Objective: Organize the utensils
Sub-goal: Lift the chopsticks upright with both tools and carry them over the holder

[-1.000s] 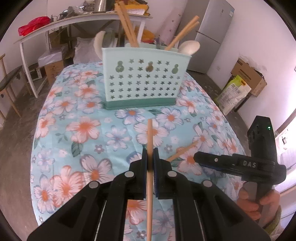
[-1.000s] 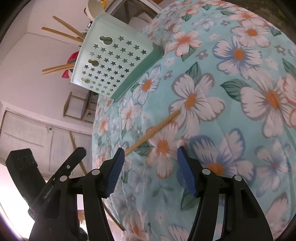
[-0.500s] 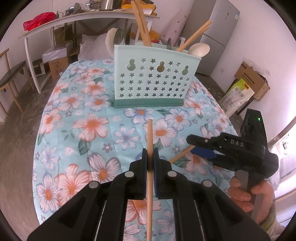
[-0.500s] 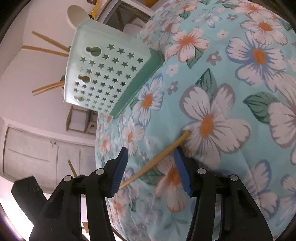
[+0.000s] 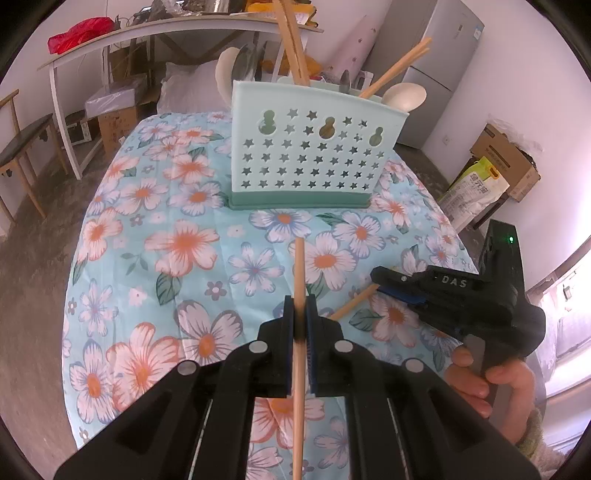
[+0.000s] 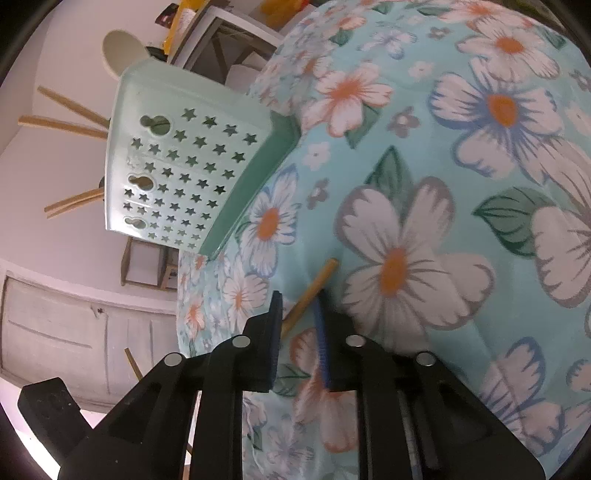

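Note:
My left gripper (image 5: 300,314) is shut on a wooden chopstick (image 5: 299,266) and holds it above the floral tablecloth (image 5: 177,243), pointing toward the mint star-holed utensil holder (image 5: 314,155). The holder has chopsticks and pale spoons standing in it. A second chopstick (image 6: 317,280) lies on the cloth. My right gripper (image 6: 298,317) is low over it, its jaws closing on either side of the stick with a small gap left. In the left wrist view the right gripper (image 5: 380,280) reaches in from the right, over the second chopstick (image 5: 351,304).
The holder (image 6: 177,166) stands at the far side of the table. A hand (image 5: 495,384) grips the right tool. Beyond the table are a white bench with a red bag (image 5: 77,31), a fridge (image 5: 443,48), cardboard boxes (image 5: 506,162) and a dark chair (image 5: 22,147).
My right gripper has sunk toward the cloth and its jaws have narrowed from wide apart to close around the lying chopstick. The left gripper still holds its chopstick, nearly still.

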The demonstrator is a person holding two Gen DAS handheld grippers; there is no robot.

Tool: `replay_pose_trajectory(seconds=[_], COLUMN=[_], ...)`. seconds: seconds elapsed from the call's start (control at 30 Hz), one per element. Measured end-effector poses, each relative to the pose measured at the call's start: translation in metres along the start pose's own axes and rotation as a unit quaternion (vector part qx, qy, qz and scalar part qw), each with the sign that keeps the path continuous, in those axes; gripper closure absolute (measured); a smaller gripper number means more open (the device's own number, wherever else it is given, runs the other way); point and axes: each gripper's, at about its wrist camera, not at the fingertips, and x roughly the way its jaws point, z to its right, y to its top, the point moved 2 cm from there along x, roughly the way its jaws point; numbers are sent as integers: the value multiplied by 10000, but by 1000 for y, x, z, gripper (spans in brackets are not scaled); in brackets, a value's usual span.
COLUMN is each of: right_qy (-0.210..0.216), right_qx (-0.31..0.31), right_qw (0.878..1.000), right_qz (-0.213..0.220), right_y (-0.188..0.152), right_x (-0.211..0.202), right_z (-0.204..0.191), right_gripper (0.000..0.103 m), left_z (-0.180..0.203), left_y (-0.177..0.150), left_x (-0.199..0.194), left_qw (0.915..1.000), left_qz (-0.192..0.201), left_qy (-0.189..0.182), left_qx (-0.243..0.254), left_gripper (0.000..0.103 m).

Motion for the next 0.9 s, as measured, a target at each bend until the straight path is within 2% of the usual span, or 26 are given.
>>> replay_pose_trajectory(seconds=[0.3, 0.6, 0.73, 0.9], right_qy=[141, 113, 115, 119], right_qx=[-61, -770, -1107, -1379], right_qw=[9996, 9916, 9845, 9769], right_qz=[225, 1036, 1355, 1629], right_y=[-1, 5, 5, 2], right_x=[-29, -85, -111, -130], right_z=[3, -27, -41, -55], right_gripper=[91, 94, 95, 97], left_z=[-6, -14, -20, -27], left_y=[0, 6, 13, 24], left_x=[1, -10, -23, -44], left_qw=[9998, 9988, 9966, 9907], left_qz=[0, 123, 345, 683], left_qy=[-18, -169, -274, -586], left_qx=[-191, -449, -693, -1025], left_gripper=[98, 98, 98, 98])
